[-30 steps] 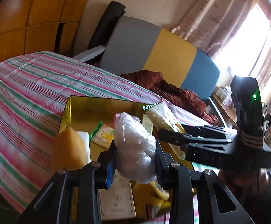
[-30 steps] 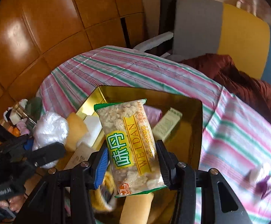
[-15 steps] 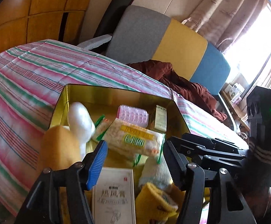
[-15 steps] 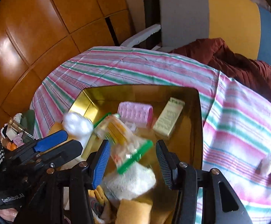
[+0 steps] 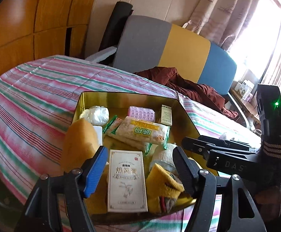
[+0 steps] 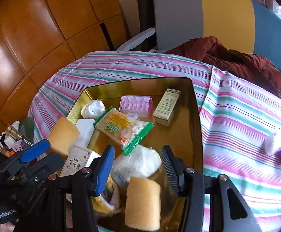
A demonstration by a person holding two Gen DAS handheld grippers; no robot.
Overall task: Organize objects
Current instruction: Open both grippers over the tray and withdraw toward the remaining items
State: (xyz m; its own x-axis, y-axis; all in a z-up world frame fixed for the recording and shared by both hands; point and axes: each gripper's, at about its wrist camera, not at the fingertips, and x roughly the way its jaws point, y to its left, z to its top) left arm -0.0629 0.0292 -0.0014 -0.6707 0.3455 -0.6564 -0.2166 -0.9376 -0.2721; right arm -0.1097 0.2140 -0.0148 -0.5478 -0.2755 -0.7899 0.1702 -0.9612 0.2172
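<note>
Left jaws [image 5: 138, 171] just opening, empty, right jaws [image 6: 137, 171] apart, empty, above gold tin [image 6: 196, 127].

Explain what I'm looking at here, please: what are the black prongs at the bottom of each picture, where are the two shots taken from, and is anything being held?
There is no robot: a person carries a handheld claw in each hand, each with a wide-angle camera looking along its two fingers. One picture is from the left claw, whose jaws have just been opening; the other is from the right claw. Both claws are open and hold nothing. Below them, a gold tin sits on a striped tablecloth. Inside it lie a snack packet, a pink curler, a small green box, a clear plastic wad, yellow sponges and a cream box.
</note>
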